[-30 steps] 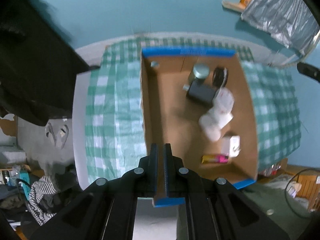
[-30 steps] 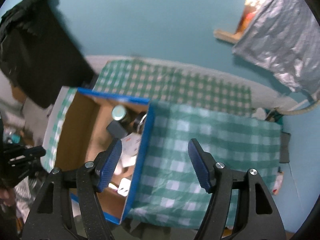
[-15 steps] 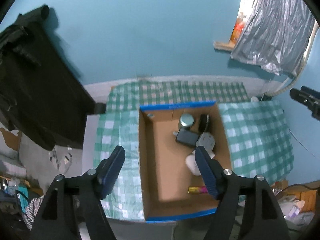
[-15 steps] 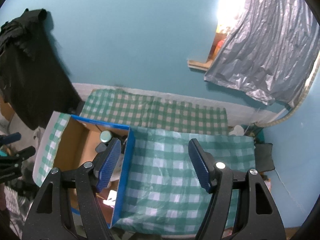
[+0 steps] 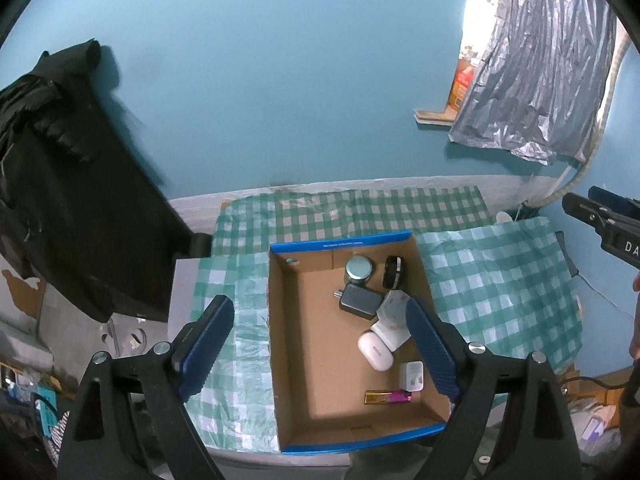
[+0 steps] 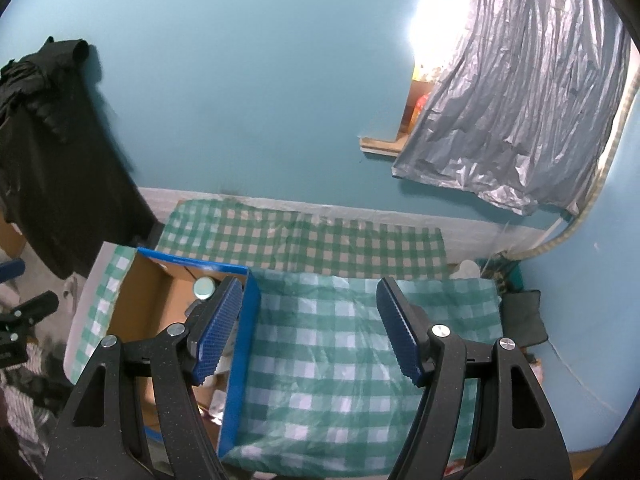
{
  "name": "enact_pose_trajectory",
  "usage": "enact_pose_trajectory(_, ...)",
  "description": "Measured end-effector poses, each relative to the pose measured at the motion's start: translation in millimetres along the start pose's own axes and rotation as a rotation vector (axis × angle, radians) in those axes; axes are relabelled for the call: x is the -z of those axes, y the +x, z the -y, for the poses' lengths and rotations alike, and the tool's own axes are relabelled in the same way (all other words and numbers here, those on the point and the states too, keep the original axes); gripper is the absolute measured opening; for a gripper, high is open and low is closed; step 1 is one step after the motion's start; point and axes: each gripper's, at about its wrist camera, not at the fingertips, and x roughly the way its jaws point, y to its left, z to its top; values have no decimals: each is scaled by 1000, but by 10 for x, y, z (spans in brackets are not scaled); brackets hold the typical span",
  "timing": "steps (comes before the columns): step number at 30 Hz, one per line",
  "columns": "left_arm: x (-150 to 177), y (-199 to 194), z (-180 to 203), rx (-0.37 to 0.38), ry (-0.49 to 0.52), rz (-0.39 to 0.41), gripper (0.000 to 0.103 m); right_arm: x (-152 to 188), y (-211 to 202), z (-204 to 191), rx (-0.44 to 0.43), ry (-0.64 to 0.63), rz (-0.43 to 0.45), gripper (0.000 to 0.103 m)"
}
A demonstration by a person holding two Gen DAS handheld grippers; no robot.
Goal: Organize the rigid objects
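An open cardboard box with a blue rim (image 5: 340, 242) lies on a green checked cloth (image 5: 500, 280). Inside are a round tin (image 5: 359, 268), a black jar (image 5: 393, 272), a black charger (image 5: 360, 301), a white hexagonal box (image 5: 394, 306), a white earbud case (image 5: 375, 351), a white plug adapter (image 5: 411, 376) and a gold-pink lighter (image 5: 387, 397). High above the box, my left gripper (image 5: 316, 312) has its jaws opening wide, nothing between them. My right gripper (image 6: 310, 286) is open and empty over the cloth, right of the box's blue wall (image 6: 248, 320).
A black garment (image 5: 60, 200) hangs on the teal wall at the left. A silver foil sheet (image 5: 540, 80) covers a window at the upper right, with a small wooden shelf (image 5: 432, 116) beside it. Clutter lies on the floor at the lower left.
My left gripper went from shut to wide open. Both grippers rose and tipped upward, so the box looks smaller and more wall shows. The right gripper's jaws kept their gap.
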Motion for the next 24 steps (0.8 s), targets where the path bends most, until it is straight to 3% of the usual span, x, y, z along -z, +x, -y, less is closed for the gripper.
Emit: enact_pose_trajectory(24,-14,60,156,-46,-18,-33,89,14,96,105,-3,-6,-8,69)
